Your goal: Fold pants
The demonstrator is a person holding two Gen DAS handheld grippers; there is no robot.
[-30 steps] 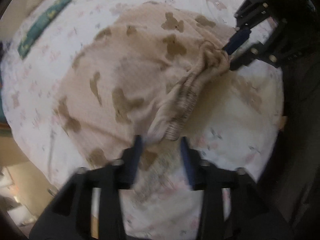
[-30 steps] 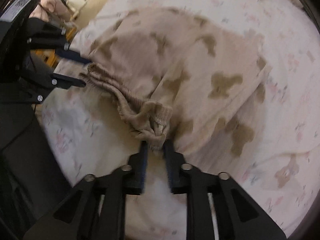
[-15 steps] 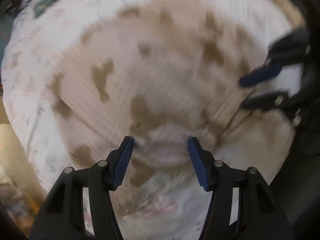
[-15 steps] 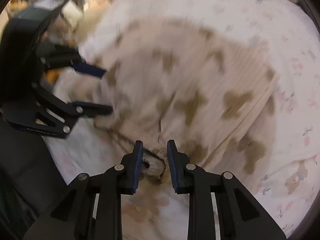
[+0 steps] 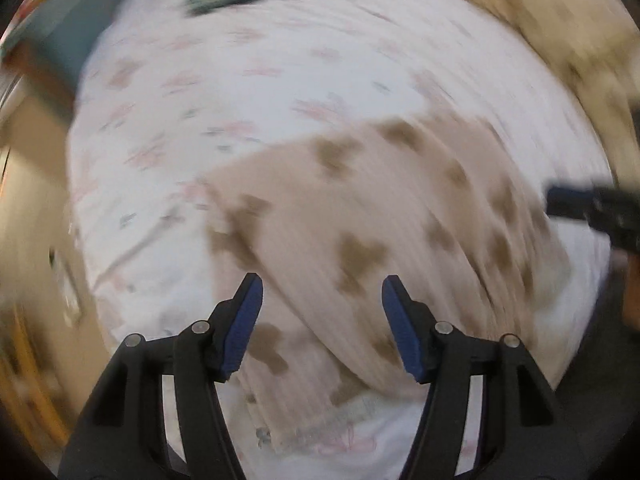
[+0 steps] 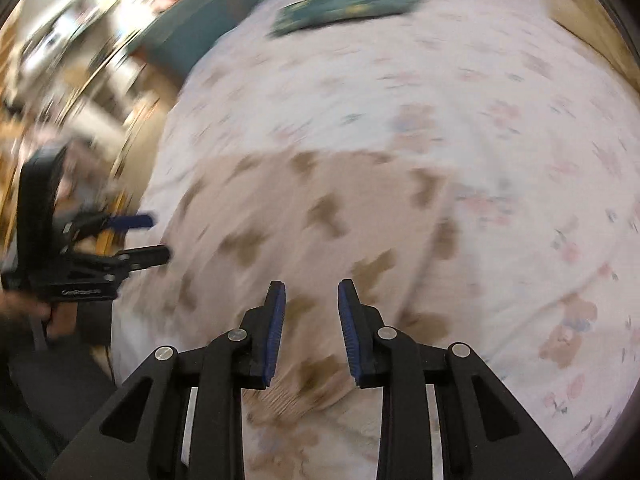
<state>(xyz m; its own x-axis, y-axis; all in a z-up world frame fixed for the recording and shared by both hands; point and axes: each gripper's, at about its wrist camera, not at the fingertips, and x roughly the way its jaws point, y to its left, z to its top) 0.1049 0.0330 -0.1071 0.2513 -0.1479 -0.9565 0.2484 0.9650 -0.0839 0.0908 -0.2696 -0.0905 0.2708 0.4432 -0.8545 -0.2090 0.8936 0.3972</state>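
My left tongs (image 5: 322,300) are spread wide, nothing between the pads, hovering over the pants (image 5: 360,232). My right tongs (image 6: 311,304) are parted too, narrower gap, holding nothing, above the same fabric. Pants lie flattened on the bed (image 6: 500,120), beige with brown patches, near its front edge. Both views blurry. Teal patterned cloth (image 6: 348,10) lies at the bed's far side, well apart. Teal slab (image 5: 68,36) beside the bed, left. Nothing on the pants themselves.
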